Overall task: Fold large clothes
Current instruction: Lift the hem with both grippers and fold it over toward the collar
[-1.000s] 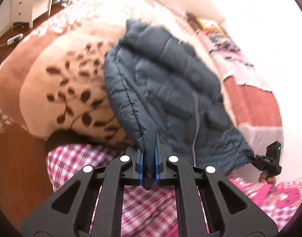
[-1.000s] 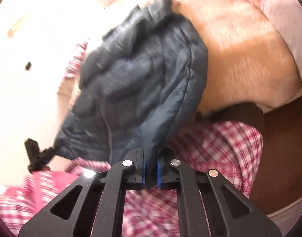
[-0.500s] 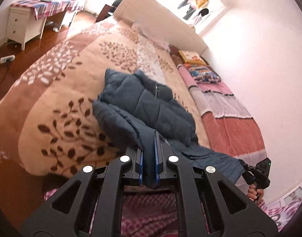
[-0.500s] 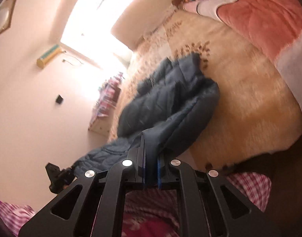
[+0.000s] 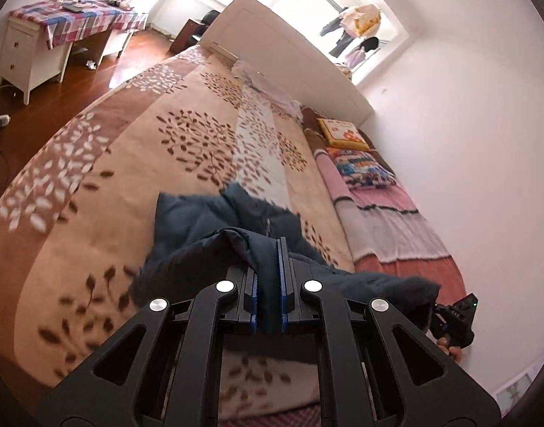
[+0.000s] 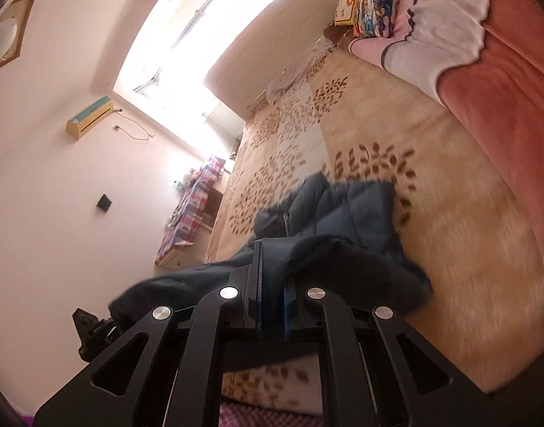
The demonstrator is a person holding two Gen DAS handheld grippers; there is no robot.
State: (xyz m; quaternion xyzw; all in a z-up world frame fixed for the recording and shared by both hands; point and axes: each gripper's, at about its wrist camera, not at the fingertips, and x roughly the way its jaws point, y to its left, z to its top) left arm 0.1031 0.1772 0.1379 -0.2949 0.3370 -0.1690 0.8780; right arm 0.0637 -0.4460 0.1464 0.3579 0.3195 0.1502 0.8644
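Observation:
A dark blue quilted puffer jacket [image 5: 204, 220] lies on a beige bed cover with a brown leaf print [image 5: 104, 192]. My left gripper [image 5: 270, 277] is shut on the jacket's near edge. My right gripper [image 6: 272, 284] is shut on the same jacket [image 6: 346, 213] further along that edge. The edge hangs between the two grippers above the bed's near side. The right gripper shows at the lower right of the left wrist view [image 5: 457, 316]. The left gripper shows at the lower left of the right wrist view [image 6: 90, 327].
A pink, white and red blanket [image 5: 396, 220] and colourful pillows [image 5: 357, 167] lie along the wall side of the bed. A white headboard [image 5: 289, 49] stands at the far end. A white dresser with a plaid cloth [image 5: 40, 35] stands on the wooden floor at left.
Both grippers have moved forward over the bed with the jacket. The jacket has gone from hanging in front of the cameras to lying spread low on the bed cover.

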